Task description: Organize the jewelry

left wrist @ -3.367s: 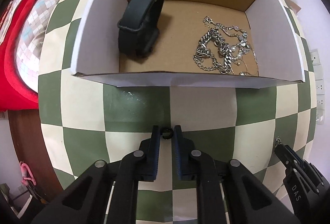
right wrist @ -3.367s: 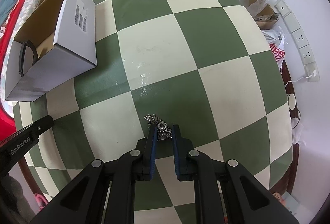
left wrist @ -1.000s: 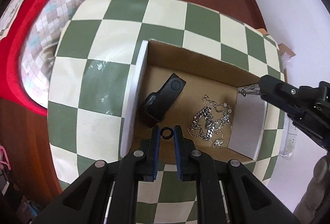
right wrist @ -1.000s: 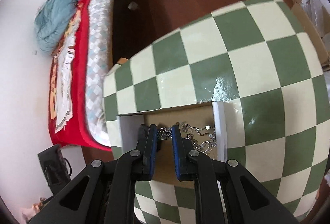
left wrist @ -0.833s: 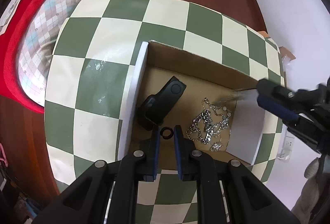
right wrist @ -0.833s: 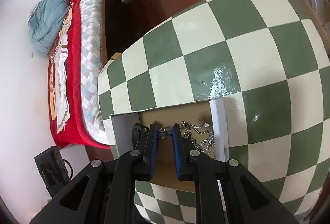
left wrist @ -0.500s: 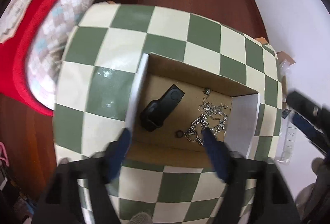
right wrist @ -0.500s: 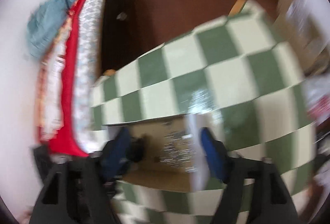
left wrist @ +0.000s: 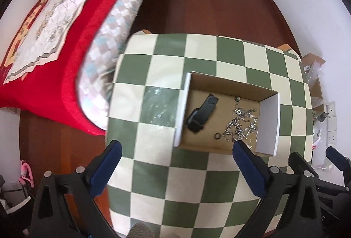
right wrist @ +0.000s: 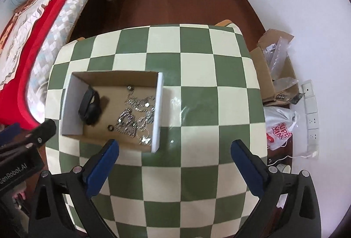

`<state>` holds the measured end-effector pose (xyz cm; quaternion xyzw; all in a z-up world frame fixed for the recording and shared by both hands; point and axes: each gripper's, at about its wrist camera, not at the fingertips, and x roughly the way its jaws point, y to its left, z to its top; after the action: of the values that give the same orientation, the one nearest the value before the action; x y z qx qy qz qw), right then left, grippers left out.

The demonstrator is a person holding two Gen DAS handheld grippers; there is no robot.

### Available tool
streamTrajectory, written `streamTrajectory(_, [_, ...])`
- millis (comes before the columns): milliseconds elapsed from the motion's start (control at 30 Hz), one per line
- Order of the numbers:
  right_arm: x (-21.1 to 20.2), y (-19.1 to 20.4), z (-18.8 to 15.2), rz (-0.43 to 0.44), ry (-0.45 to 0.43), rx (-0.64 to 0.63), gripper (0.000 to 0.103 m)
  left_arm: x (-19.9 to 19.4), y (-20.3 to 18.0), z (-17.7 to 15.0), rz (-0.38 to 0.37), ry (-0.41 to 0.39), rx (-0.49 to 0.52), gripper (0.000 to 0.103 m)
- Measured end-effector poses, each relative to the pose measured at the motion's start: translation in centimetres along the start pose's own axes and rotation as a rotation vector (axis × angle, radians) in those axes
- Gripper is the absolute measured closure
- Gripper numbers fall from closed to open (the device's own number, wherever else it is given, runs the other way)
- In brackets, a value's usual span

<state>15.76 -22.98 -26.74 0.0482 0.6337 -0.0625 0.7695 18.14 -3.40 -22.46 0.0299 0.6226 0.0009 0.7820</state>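
Left wrist view, as we log it: left gripper (left wrist: 175, 163) and right gripper (right wrist: 174, 161), both clamped a second ago, now spread wide and empty above the cardboard box (left wrist: 228, 82), where black ring (left wrist: 217, 135) and silver chains (left wrist: 240, 126) lie beside the black wristband (left wrist: 201, 113); items filed.

You've let go with both: your left gripper (left wrist: 175, 156) and right gripper (right wrist: 174, 154) now gape high above the box (left wrist: 268, 126), with the ring (left wrist: 217, 135) and chain (right wrist: 129, 87) dropped inside.
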Motion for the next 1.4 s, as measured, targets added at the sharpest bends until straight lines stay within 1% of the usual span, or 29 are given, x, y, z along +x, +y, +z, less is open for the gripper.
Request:
streamTrajectory(100, [-1.2, 0.5, -0.8, 0.011, -0.011, 0.011, 0.000, -1.1, 1.0, -0.6, 0.016, -0.012, -0.008, 0.000])
streamTrajectory(200, [-2.8, 0.8, -1.5, 0.016, -0.028, 0.022, 0.000, -2.7, 1.7, -1.1, 0.032, -0.040, -0.006, 0.000])
streamTrajectory(300, [-4.7, 1.0, -1.9, 0.015, -0.046, 0.029, 0.000, -4.2, 2.2, -1.5, 0.036, -0.055, 0.000, 0.000])
streamTrajectory(400, [-7.0, 0.9, -2.2, 0.020, -0.065, 0.036, 0.000, -6.5, 2.5, -1.8, 0.046, -0.074, 0.015, 0.000])
streamTrajectory(533, [-11.1, 1.0, -2.6, 0.034, -0.106, 0.042, 0.000, -10.7, 3.0, -2.1, 0.055, -0.116, 0.027, 0.000])
streamTrajectory(667, [-15.3, 1.3, -3.2, 0.046, -0.139, 0.030, 0.000, -14.3, 3.3, -2.4, 0.044, -0.136, 0.037, 0.000])
streamTrajectory(800, [-19.4, 1.7, -3.9, 0.051, -0.172, 0.009, 0.000, -18.1, 3.2, -2.9, 0.025, -0.173, 0.053, 0.000])
streamTrajectory(1000, [-24.9, 1.6, -4.9, 0.038, -0.203, -0.002, 0.000, -22.3, 3.1, -3.7, -0.008, -0.186, 0.040, 0.000])
streamTrajectory(1200, [-29.0, 1.0, -5.2, 0.031, -0.245, -0.002, 0.000, -24.7, 3.4, -4.2, -0.022, -0.196, 0.029, 0.000])
streamTrajectory(1400, [-30.9, 0.7, -5.0, 0.027, -0.266, -0.003, 0.000, -26.4, 3.7, -4.4, -0.017, -0.211, 0.006, 0.000])
